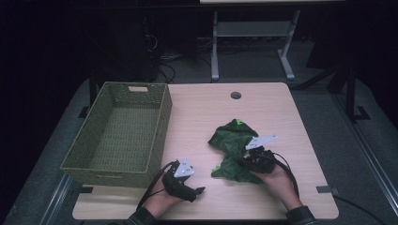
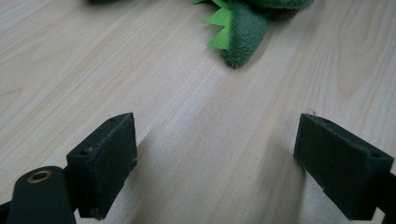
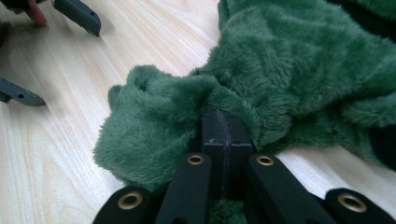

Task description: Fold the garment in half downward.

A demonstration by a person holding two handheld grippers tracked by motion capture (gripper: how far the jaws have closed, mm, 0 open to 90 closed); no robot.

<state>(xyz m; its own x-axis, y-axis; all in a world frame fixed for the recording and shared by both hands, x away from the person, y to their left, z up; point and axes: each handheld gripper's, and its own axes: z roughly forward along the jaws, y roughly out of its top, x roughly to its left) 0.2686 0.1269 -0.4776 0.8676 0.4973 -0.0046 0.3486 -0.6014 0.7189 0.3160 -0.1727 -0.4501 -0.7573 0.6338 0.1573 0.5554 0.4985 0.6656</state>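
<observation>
My right claw was clamped on the green plush garment's edge; my left claw hung apart. The garment lay on the counter, the wicker basket unfilled.

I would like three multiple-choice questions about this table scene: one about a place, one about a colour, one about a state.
1. Where does the basket stand on the table?
A. left side
B. right side
C. on the plush

2. What colour is the plush?
A. red
B. green
C. white

3. How are the jaws of the left gripper?
A. shut on the plush
B. shut on nothing
C. open

Answers:
1 A, the high view shows it at the left edge.
2 B, its fur is dark green.
3 C, bare wood lies between its pads, while the right gripper pinches the plush.
</observation>
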